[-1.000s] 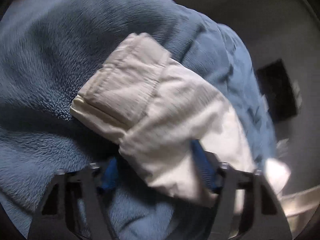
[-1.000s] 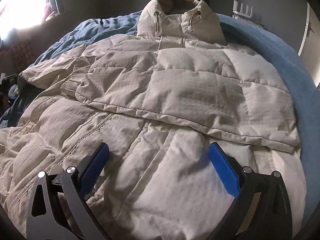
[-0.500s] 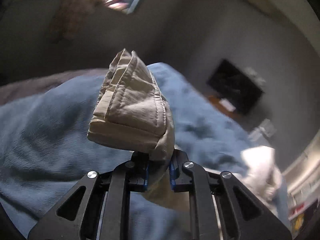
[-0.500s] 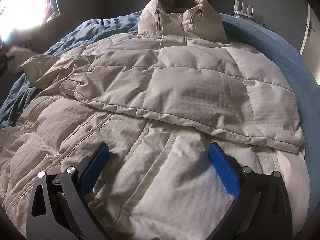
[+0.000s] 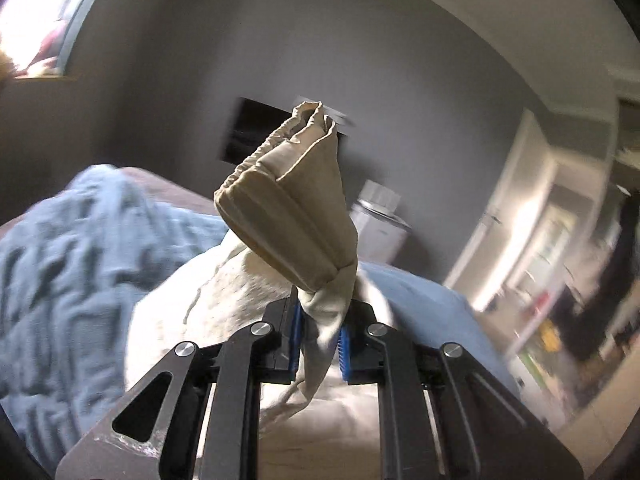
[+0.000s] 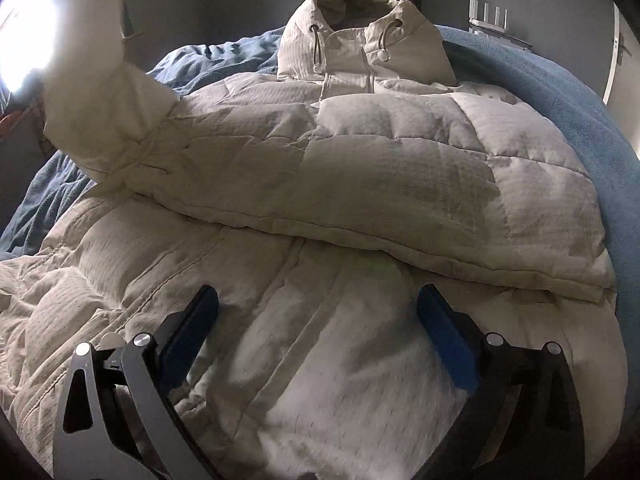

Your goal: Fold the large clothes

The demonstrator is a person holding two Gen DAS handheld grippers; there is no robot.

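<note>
- Fold partly made: the cream jacket lies across the blue blanket on the bed, one sleeve already laid over its chest; the other sleeve and the lower half remain.
- The left gripper, clamped on the sleeve cuff, has risen since a second ago.
- The right gripper hovers wide over the hem.

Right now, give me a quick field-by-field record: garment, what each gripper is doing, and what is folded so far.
garment: cream quilted hooded jacket, front up
surface: blue blanket on a bed
left gripper: shut on the sleeve cuff, raised above the bed
right gripper: open, jaws wide, low over the jacket's lower part, holding nothing
fold state: one sleeve lies folded across the chest; the other is lifted, not yet laid down
hood: at the far end, drawcords visible
</note>
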